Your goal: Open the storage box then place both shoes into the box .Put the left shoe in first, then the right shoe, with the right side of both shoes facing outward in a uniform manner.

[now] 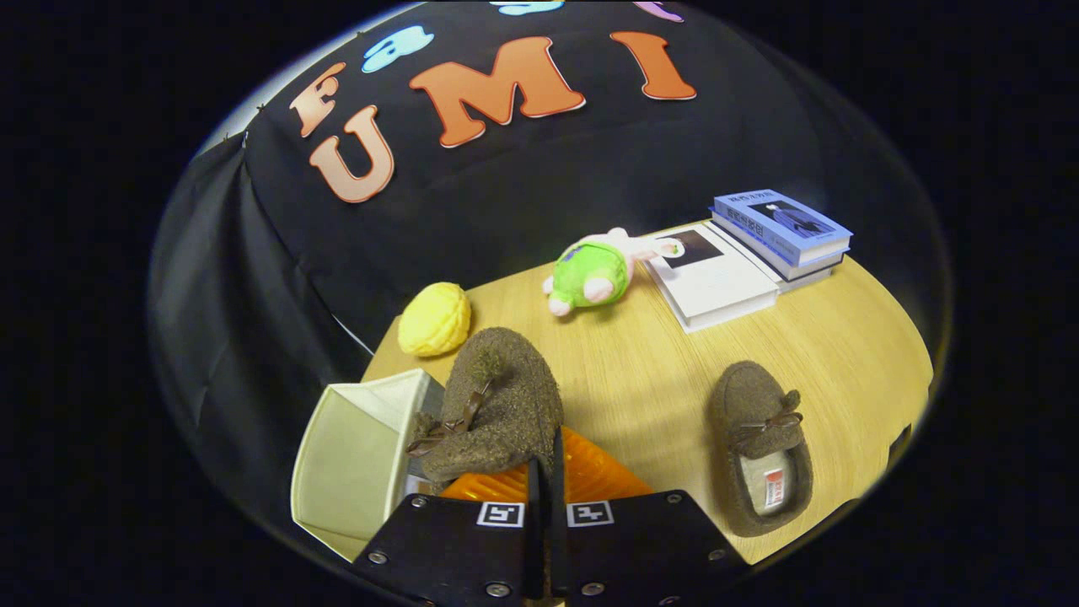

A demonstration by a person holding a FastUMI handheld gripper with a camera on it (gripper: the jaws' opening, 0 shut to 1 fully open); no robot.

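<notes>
Your tongs [546,472] are closed to a narrow slit and pinch the heel edge of one shoe [497,405], holding it up off the bench [657,371] with its toe pointing away from you. I judge both fingers press on it, though the contact itself is partly hidden behind the shoe.

The box [354,455] sits just left of the held shoe, open, with its pale inside bare as far as you can see, so the opening step looks done. An orange part [590,476] shows under the held shoe, probably the box's lid or flap, but I cannot tell for sure.

No shoe is in the box yet. The second shoe [763,447] lies on the bench to the right, well apart from the box, its opening up.

So you are at the first placing: swing the held shoe left over the box and lower it in. Whether this is the left shoe I cannot tell. After that, the second shoe remains, and both must face the same way.

Far off lie a yellow toy [434,319], a green plush [594,271] and books [742,261].
</notes>
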